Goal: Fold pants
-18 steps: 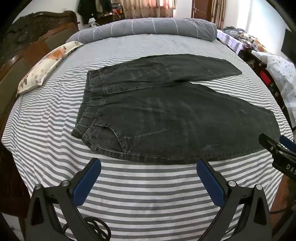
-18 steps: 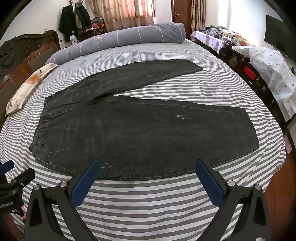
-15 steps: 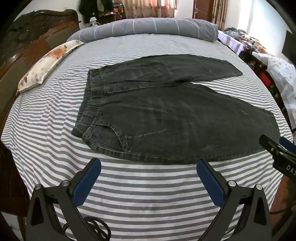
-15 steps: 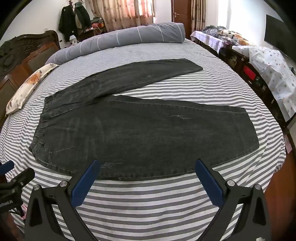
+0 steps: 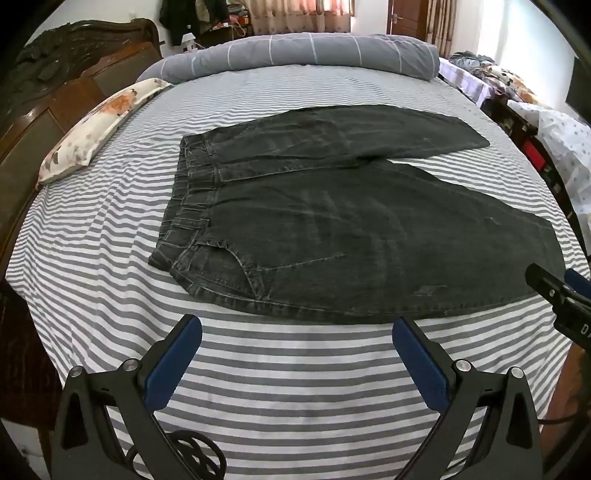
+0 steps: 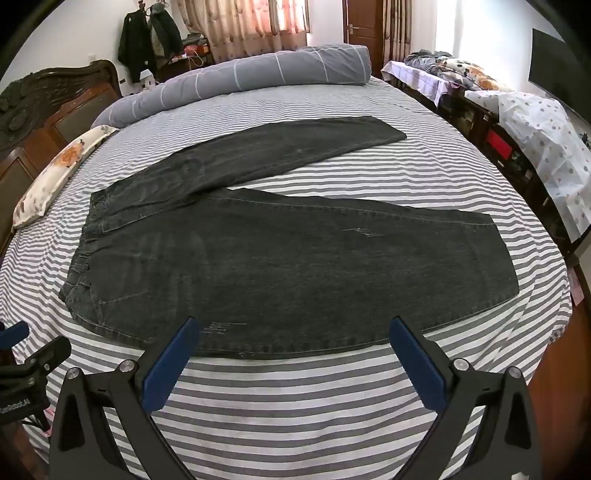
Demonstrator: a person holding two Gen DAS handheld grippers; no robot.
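Nearest to me, at six o'clock in each wrist view, I carry two grippers: my left gripper [image 5: 297,332] and my right gripper [image 6: 295,332], both tilted down at the bed. Each spreads its two blue pads wide apart with nothing between them, so both are released and hold nothing. My right gripper also shows at three o'clock in the left view, and my left one at eight o'clock in the right view.

Just past the pads, one pair of dark denim pants [image 5: 351,236] lies flat on the one striped bedsheet [image 5: 295,387], untouched by either gripper. The pants have one waistband [image 5: 188,206], at nine o'clock from the garment's middle, and two legs running toward three o'clock: the near leg [image 6: 332,266] is broad and close to my pads, the far leg [image 6: 280,151] angles off toward one o'clock, a wedge of sheet between them.

Farther off, one floral pillow [image 5: 99,129] sits at ten o'clock against the carved wooden headboard [image 5: 66,85]. One grey rolled duvet [image 5: 303,51] lies across twelve o'clock. Beyond it hang curtains [image 6: 258,26].
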